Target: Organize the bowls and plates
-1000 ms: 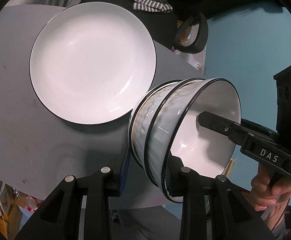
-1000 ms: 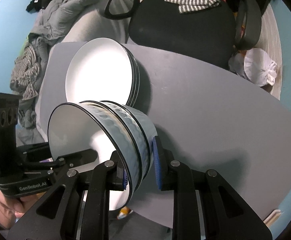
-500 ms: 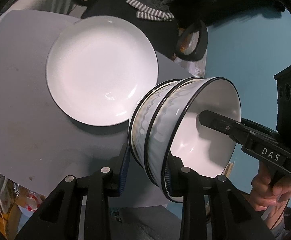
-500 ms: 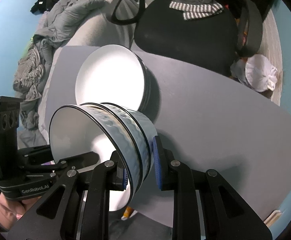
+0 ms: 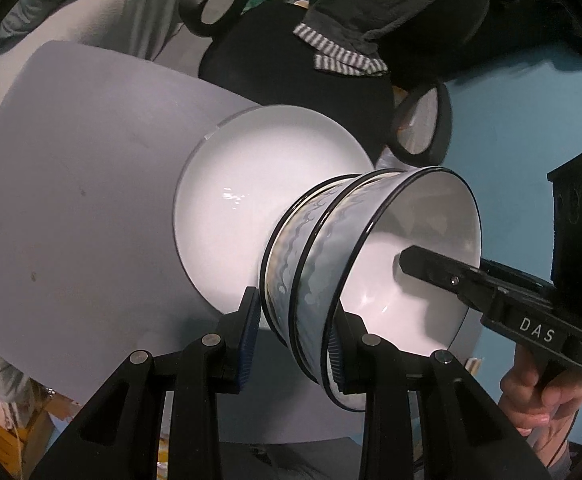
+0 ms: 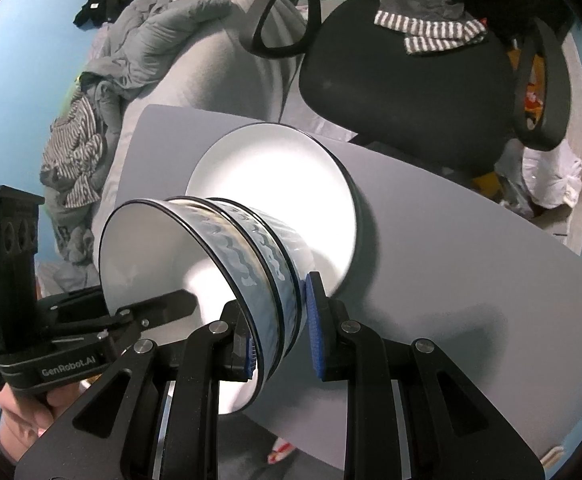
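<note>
**Nested bowls held from both sides above the plates**

Markings: the right gripper (image 5: 407, 264), seen from the left wrist camera, carries the white letters "DAS" on its black body. The left gripper (image 6: 179, 304), seen from the right wrist camera, carries the lettering "GenRobot.AI". No other writing is legible.

Task item: a stack of bowls (image 5: 355, 264), nested, white inside, pale blue wave pattern outside, dark rims. The stack lies tilted in both views, its mouth turned sideways.

Left gripper (image 5: 293, 336): jaws pinch the stack's wall; one blue pad sits outside against the lowest bowl, the other finger inside the rim of the top bowl.

Right gripper (image 6: 281, 326): jaws likewise pinch the wall on the opposite side, one blue pad outside, the other inside the rim.

Position: the stack hangs in front of a stack of plates (image 6: 275, 184), white with dark edges, resting on the grey table (image 6: 471, 264). Whether the bowls touch the plates cannot be told.

Surroundings: a black office chair (image 6: 407, 80) with a striped cloth (image 6: 431, 32) stands behind the table. A hand (image 5: 539, 396) grips the right gripper's handle.
</note>
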The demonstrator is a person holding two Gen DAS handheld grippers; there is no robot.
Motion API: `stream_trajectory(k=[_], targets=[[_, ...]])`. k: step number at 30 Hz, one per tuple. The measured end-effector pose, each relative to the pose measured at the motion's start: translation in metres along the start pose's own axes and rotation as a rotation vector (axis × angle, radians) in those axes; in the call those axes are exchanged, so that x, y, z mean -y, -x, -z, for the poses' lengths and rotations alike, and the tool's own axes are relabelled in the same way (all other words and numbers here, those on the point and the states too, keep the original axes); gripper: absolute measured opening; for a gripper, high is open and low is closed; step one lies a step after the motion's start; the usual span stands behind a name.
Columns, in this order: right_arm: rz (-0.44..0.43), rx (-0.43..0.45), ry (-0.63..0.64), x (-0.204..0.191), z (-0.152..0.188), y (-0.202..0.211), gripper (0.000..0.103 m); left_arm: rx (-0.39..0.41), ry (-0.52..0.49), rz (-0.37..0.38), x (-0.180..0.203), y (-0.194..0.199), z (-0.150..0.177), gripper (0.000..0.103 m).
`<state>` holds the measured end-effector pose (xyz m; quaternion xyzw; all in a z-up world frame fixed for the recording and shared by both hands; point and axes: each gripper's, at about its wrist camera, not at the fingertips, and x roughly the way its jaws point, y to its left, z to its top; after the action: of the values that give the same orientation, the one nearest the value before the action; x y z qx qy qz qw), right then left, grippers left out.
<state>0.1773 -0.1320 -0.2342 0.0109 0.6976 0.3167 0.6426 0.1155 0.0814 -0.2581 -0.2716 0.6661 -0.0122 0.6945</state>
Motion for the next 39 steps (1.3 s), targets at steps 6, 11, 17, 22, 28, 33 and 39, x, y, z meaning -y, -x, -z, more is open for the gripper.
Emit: stream_trajectory(k=[6,11,17,22,28,33,39], targets=[[-0.011,-0.027,-0.029,0.001,-0.011,-0.016,0.021,-0.024,-0.012,-0.026,-0.003,-0.009,-0.014,0.031],[-0.01,-0.033,-0.055,0.003,-0.016,-0.021,0.021,-0.044,-0.023,-0.03,-0.004,-0.011,-0.015,0.031],[0.003,-0.041,-0.067,0.002,-0.013,-0.026,0.021,-0.056,-0.037,-0.03,-0.006,-0.014,-0.015,0.03],[0.021,-0.058,-0.079,0.002,-0.014,-0.03,0.021,-0.047,-0.054,-0.053,-0.002,-0.013,-0.013,0.03],[0.029,-0.045,-0.071,0.0,-0.013,-0.029,0.023,-0.04,-0.053,-0.045,-0.001,-0.015,-0.013,0.032],[0.001,-0.044,-0.051,-0.003,-0.013,-0.03,0.038,-0.034,-0.052,-0.039,-0.003,-0.014,-0.014,0.033],[0.019,0.0,-0.049,-0.006,-0.013,-0.028,0.058,0.024,-0.075,-0.085,0.001,-0.003,-0.012,0.054]])
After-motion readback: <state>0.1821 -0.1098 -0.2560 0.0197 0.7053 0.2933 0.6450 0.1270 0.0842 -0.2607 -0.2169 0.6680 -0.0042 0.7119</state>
